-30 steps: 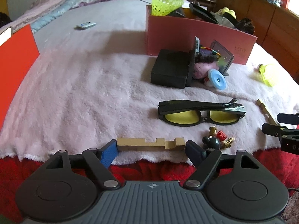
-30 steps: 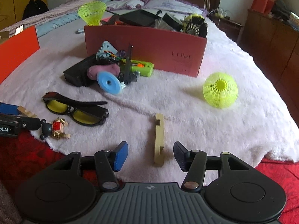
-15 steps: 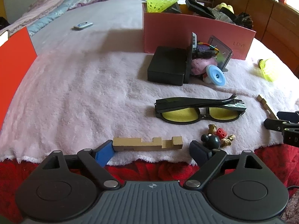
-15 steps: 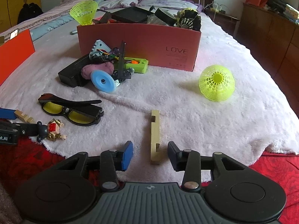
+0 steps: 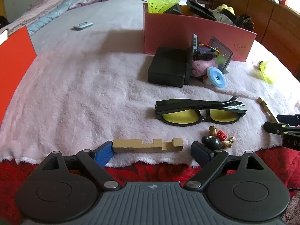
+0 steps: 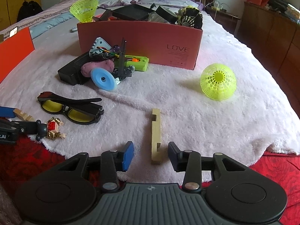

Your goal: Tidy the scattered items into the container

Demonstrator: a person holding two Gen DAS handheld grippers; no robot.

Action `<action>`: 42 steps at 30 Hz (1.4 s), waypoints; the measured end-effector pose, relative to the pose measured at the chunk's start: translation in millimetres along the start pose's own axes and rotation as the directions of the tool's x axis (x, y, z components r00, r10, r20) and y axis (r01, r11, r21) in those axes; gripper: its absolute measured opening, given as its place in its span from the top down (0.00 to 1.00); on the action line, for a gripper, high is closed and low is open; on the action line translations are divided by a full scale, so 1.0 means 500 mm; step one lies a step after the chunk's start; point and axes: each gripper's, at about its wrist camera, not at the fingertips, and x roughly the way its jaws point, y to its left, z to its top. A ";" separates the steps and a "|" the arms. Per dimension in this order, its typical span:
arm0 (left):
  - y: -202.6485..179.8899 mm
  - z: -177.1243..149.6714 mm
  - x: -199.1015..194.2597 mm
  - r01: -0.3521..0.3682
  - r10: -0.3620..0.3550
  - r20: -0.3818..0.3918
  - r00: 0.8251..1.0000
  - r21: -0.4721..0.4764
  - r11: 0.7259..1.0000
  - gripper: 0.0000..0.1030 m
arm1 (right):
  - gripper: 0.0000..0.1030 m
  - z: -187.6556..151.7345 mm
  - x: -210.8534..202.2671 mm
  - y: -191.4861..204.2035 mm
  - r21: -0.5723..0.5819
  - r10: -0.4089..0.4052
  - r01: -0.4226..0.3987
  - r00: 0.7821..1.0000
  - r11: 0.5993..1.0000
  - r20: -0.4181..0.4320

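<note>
Here, low in each frame, left gripper (image 5: 151,151) and right gripper (image 6: 151,156) stand released, each straddling a wooden block (image 5: 148,145) (image 6: 156,136).

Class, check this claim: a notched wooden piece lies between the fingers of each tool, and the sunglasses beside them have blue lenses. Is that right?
Not quite. The sunglasses have yellow lenses, not blue, as the left wrist view shows. The rest stands: a notched wooden piece lies between the left tool fingers, another between the right tool fingers.
</note>
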 end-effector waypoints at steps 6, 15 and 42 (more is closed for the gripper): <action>-0.008 0.003 -0.011 0.011 -0.012 0.022 1.000 0.046 0.999 0.27 | 0.86 0.004 -0.001 0.000 0.003 0.016 -0.016 1.000 1.000 -0.002; -0.016 0.016 -0.033 0.033 -0.036 0.045 0.998 0.053 0.998 0.27 | 0.87 0.015 -0.010 -0.006 0.016 0.015 -0.015 1.000 1.000 0.010; -0.037 0.045 -0.058 0.073 -0.081 0.078 0.994 0.097 0.993 0.27 | 0.89 0.031 -0.004 -0.002 -0.014 0.045 -0.045 0.999 0.999 0.003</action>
